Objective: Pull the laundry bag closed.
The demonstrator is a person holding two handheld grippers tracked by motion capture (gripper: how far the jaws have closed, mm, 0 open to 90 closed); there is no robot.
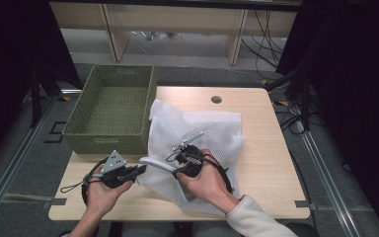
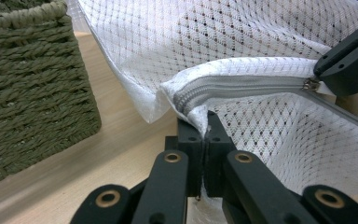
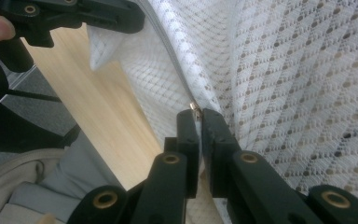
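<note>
Mesh bag (image 1: 192, 143): white netting, lay crumpled on the middle of the table (image 1: 271, 148), its near left corner lifted off the wood. Lower folds hidden under my right hand (image 1: 205, 180).

Zipper (image 2: 242, 86): pale grey tape along the lifted edge, running between my two tools. Its teeth were too fine to tell whether they were joined.

Zipper pull (image 3: 195, 108): small metal tab, mostly buried between the jaws in the right gripper view; in the high view too small to make out.

Left gripper (image 2: 205, 122): mine, clenched on the bag's corner at the zipper's end, fabric pinched flat between the jaws.

Right gripper (image 3: 199, 116): mine, jaws pressed together on the zipper pull. In the left gripper view, cut off at the right edge.

Basket (image 1: 111, 106): green woven, just left of the bag, overhanging the table's far left corner; inside partly blocked by its near wall.

Sleeve (image 1: 254, 219): pale, cut off at the lower edge.
</note>
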